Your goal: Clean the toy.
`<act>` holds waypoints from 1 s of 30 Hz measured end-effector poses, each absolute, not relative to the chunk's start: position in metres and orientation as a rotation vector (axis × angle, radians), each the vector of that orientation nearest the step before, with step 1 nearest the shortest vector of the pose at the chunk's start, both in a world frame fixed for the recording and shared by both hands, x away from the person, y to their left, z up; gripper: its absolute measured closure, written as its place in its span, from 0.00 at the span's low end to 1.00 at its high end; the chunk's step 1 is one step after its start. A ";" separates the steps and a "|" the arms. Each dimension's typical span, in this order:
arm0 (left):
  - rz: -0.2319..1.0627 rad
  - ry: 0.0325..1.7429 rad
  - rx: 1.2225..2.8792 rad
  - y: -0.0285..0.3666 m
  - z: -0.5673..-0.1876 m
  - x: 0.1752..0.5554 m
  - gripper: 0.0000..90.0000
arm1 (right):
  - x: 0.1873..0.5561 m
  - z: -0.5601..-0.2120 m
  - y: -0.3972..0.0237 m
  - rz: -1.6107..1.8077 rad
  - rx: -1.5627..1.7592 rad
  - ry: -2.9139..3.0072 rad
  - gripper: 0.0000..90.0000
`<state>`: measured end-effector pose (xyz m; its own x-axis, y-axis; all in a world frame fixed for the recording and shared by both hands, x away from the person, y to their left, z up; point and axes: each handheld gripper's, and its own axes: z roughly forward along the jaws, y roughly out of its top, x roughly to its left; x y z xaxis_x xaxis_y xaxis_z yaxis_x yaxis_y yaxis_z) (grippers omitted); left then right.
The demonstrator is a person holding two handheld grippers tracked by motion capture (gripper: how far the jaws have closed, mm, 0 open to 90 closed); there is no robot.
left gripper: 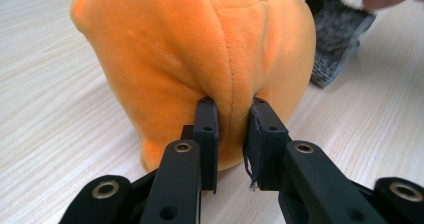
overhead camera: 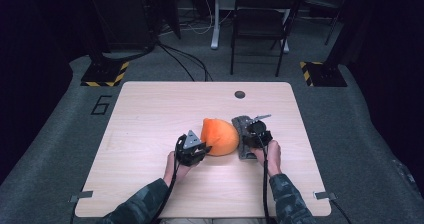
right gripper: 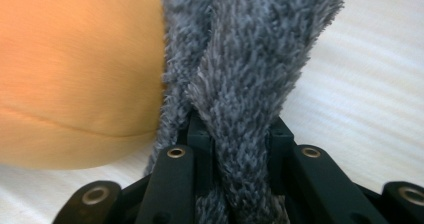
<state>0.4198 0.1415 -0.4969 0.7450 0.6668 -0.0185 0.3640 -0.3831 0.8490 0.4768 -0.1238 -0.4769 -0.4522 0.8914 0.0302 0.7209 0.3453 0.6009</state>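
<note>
Two pinches hold soft fabric beside the orange plush (overhead camera: 219,136) at the table's (overhead camera: 150,114) middle: your left gripper (left gripper: 231,134) nips its seam, your right gripper (right gripper: 239,149) clamps the grey fuzzy cloth (right gripper: 250,74) touching it, so tugging could slip either fold free

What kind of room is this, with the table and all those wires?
Probably a lab or workshop set up for recording. A lone wooden table stands on grey carpet, cables trail across the floor, and yellow-and-black striped stand bases sit at the far corners, beside a folding chair.
</note>
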 end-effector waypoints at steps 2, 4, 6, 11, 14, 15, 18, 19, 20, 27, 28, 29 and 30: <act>0.416 0.775 2.011 0.142 -0.497 0.421 0.85 | 0.475 -0.471 -0.124 0.815 1.423 2.297 0.81; 0.417 0.772 2.012 0.141 -0.497 0.421 0.85 | 0.466 -0.446 -0.126 0.954 1.365 2.233 0.81; 0.419 0.767 2.015 0.140 -0.497 0.420 0.85 | 0.459 -0.430 -0.127 1.073 1.339 2.217 0.81; 0.427 0.759 2.024 0.137 -0.497 0.417 0.85 | 0.439 -0.406 -0.097 1.246 1.198 2.244 0.81; 0.432 0.760 2.025 0.136 -0.497 0.416 0.85 | 0.433 -0.406 -0.081 1.213 1.123 2.299 0.80; 0.430 0.758 2.026 0.136 -0.497 0.417 0.85 | 0.432 -0.408 -0.075 1.183 1.105 2.316 0.80; 0.436 0.749 2.030 0.137 -0.498 0.418 0.85 | 0.440 -0.425 -0.071 1.068 1.112 2.341 0.80; 0.436 0.749 2.030 0.137 -0.498 0.418 0.85 | 0.443 -0.427 -0.074 1.060 1.130 2.335 0.80; 0.438 0.747 2.030 0.137 -0.498 0.418 0.85 | 0.445 -0.429 -0.076 1.061 1.149 2.330 0.80; 0.444 0.742 2.031 0.138 -0.498 0.418 0.85 | 0.447 -0.431 -0.084 0.956 1.145 2.326 0.79; 0.446 0.741 2.032 0.138 -0.498 0.419 0.85 | 0.448 -0.432 -0.085 0.941 1.147 2.322 0.79; 0.439 0.744 2.030 0.138 -0.498 0.419 0.85 | 0.449 -0.433 -0.086 0.943 1.166 2.324 0.79; 0.441 0.746 2.030 0.138 -0.498 0.418 0.85 | 0.450 -0.434 -0.088 0.945 1.169 2.326 0.79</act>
